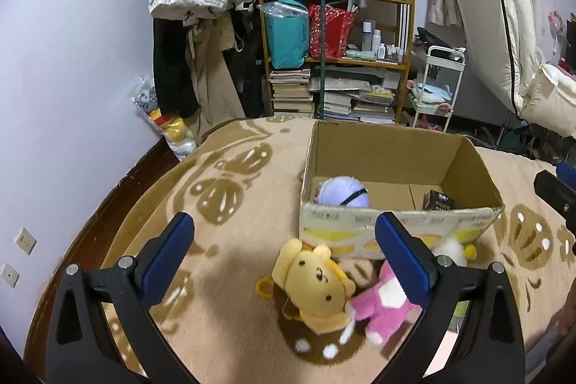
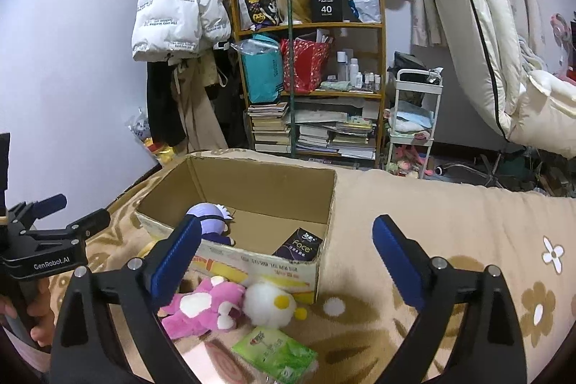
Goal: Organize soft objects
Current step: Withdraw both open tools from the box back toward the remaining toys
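Cardboard box sits open on the blanket-covered bed as the collection bin; 1 purple plush and 1 dark packet already inside. Yellow bear, pink plush and white plush lie just in front of it, green tissue pack nearer. Left gripper and right gripper: jaws wide, empty, both angled down toward the pile.

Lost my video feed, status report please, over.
Left gripper and right gripper open, empty. Purple plush ball in cardboard box; yellow bear, pink plush outside on blanket. Nothing blocking.
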Demonstrator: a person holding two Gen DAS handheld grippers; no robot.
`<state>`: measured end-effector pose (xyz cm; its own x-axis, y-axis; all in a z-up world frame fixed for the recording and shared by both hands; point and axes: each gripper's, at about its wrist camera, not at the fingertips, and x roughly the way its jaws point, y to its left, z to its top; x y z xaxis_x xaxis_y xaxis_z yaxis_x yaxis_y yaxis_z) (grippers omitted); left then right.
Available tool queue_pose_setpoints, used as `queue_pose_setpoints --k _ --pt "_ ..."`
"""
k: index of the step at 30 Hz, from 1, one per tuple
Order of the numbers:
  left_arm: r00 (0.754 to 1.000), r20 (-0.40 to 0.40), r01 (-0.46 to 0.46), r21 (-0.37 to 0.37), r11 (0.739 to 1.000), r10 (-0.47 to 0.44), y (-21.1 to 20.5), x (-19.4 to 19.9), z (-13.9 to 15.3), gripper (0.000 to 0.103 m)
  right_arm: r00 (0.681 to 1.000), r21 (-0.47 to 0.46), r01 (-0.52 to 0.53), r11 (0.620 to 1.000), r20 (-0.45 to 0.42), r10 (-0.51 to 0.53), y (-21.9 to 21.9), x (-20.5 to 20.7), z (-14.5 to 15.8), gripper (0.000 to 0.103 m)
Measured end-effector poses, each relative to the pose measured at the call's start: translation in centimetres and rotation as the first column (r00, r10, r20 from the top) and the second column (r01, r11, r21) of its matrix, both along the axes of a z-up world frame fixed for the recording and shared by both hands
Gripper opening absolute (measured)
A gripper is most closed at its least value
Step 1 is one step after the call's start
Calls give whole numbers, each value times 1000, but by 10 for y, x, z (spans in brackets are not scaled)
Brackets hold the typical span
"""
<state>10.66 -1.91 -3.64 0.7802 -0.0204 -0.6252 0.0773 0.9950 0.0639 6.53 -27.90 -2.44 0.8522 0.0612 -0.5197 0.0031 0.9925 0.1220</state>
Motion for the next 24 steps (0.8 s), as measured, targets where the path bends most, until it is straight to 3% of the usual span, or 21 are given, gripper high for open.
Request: queue_pose_setpoints --k 14,24 --pt "998 -56 -6 0 1000 6 2 -36 3 100 999 31 9 999 -36 -8 0 -36 -5 103" --pt "996 -92 0 6 1000 1 2 -35 -2 100 997 -16 -12 1000 -71 11 16 -43 -16 103"
